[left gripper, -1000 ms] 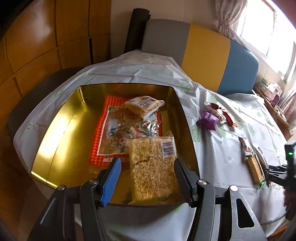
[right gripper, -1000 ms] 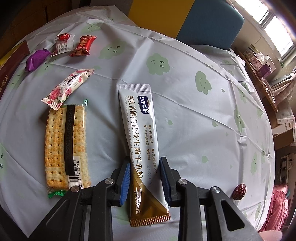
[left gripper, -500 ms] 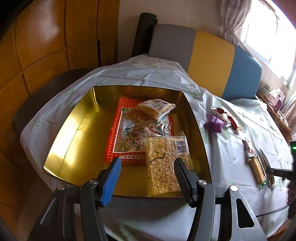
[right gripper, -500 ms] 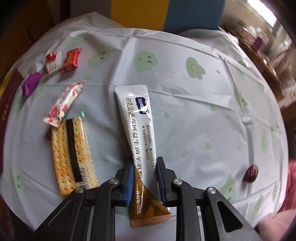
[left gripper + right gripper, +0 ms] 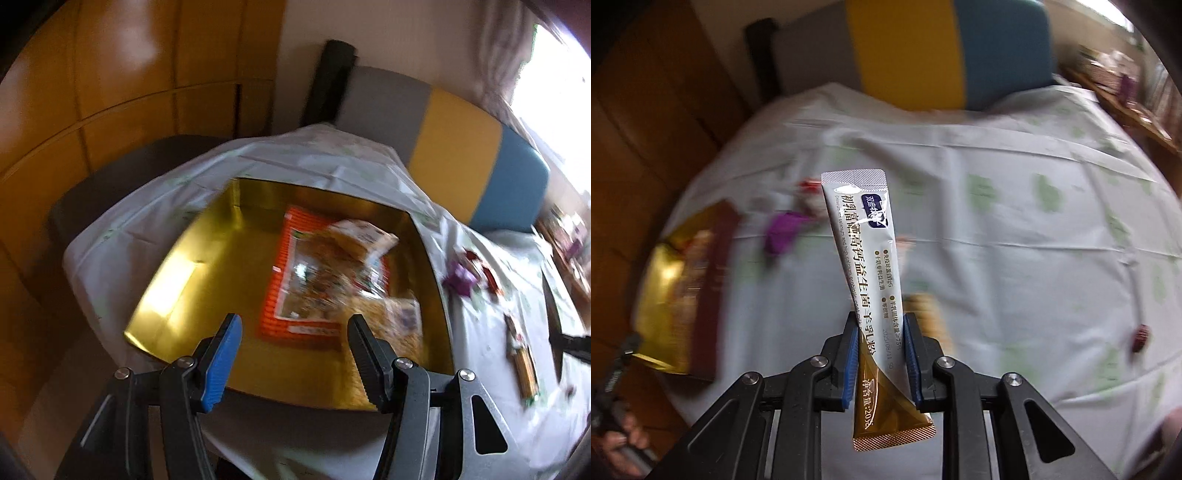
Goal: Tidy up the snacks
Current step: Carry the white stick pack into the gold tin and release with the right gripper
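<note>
The sachet point(image 5: 864, 258) stood pinched between the fingers of the right tool point(image 5: 881, 360), lifted clear of the bench point(image 5: 1015, 229) (its brown end hung below the grip). The left tool point(image 5: 295, 354) was spread wide and held nothing, above the near rim of the gold tin point(image 5: 192, 280) with snack packs point(image 5: 332, 280) inside.

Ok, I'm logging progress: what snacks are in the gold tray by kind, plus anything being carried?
In the tray:
orange pack: 1
pale pack: 1
rice pack: 1
Carried in the right gripper:
sachet: 1
Total: 4
</note>
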A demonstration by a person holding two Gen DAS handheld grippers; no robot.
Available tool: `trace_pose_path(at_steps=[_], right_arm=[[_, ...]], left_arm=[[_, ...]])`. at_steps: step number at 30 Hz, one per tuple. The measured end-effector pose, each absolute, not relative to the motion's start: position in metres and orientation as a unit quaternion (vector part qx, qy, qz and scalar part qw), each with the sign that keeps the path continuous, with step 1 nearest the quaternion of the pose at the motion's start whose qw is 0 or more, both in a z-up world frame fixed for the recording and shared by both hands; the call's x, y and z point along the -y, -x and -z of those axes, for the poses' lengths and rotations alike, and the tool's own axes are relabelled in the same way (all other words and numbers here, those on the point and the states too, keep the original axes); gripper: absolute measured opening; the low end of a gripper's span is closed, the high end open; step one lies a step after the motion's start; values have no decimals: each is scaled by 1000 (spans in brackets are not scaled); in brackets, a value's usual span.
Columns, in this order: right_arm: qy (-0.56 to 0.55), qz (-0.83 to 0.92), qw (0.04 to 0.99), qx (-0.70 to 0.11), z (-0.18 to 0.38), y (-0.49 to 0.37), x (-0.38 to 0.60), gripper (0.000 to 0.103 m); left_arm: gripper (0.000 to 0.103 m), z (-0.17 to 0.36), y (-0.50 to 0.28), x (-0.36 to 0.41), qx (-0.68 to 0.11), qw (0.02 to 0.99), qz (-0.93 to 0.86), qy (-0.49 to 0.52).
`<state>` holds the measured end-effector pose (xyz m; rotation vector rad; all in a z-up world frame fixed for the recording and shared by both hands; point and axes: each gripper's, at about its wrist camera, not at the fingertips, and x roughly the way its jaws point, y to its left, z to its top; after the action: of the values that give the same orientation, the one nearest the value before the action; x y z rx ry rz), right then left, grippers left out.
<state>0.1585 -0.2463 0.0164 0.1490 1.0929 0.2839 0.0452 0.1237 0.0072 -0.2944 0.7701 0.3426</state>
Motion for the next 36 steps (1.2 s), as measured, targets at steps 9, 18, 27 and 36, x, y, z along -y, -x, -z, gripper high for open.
trace_pose_path(at_steps=[9,18,27,36], right_arm=[[-114,-293,789,-529,-28,-157,105,22],[-167,-353,717,-577,-6,-156,-4,31],[-132,-365,708,-591,16,-144,-18,38],[-62,-350,755,-551,5,-118,20,38]], left_arm=[[60,-15,-35,-163,-348,897,-218,163],[60,-15,-28,-187,-338,890,-243,185],[60,-12,-29,-187,-342,888,-243,187],[60,-14,-32,-161,-345,900,-217,154]])
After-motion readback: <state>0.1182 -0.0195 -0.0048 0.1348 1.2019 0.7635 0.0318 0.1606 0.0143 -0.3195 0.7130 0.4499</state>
